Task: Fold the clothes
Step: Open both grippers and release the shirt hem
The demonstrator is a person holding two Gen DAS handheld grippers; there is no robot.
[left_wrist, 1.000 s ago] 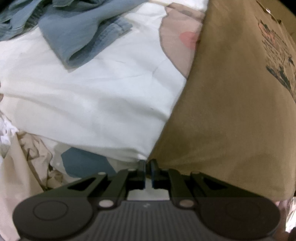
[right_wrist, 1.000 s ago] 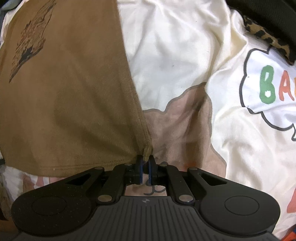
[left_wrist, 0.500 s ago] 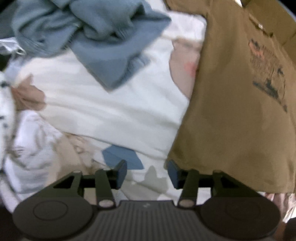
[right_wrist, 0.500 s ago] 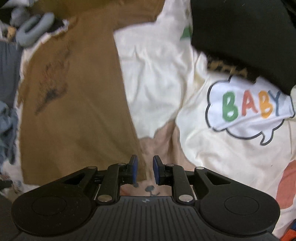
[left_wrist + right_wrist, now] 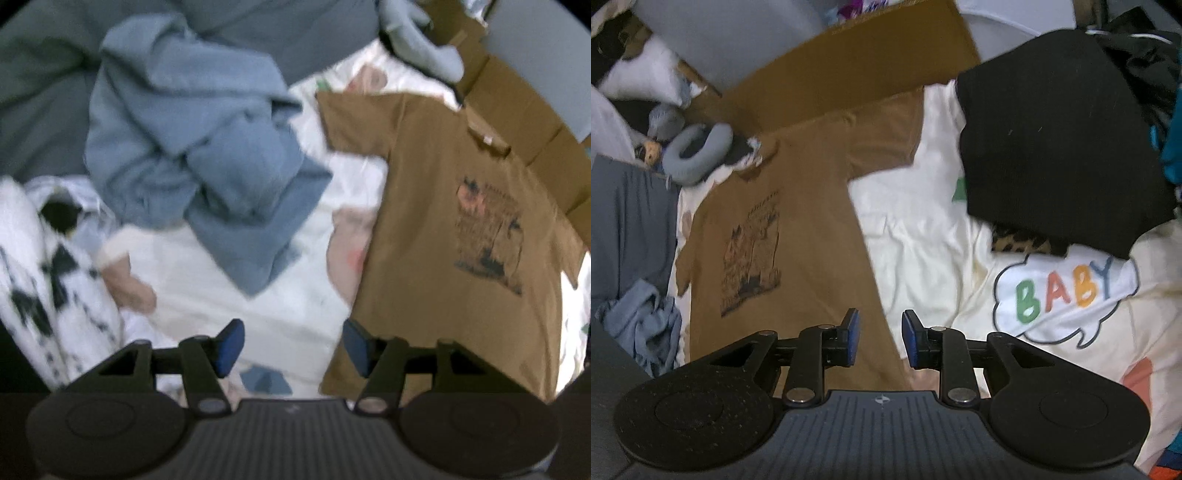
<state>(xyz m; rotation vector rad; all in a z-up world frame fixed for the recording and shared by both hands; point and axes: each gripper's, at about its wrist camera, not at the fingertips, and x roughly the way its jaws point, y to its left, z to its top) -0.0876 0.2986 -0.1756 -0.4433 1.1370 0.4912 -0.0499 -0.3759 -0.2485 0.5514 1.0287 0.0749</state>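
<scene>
Brown T-shirt point(image 5: 458, 236) lies flat on cream bedding point(image 5: 923, 236); both hand-held grippers, left point(image 5: 291, 349) and right point(image 5: 880, 338), have just been opening, empty.

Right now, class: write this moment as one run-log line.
stage: brown T-shirt laid flat on bedsheet | left gripper: open, just opening, empty | right gripper: open, just opening, empty

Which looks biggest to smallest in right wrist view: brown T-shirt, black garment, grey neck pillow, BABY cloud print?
1. brown T-shirt and black garment: similar, too close to rank.
2. BABY cloud print.
3. grey neck pillow, farther off, so apparent size only.
</scene>
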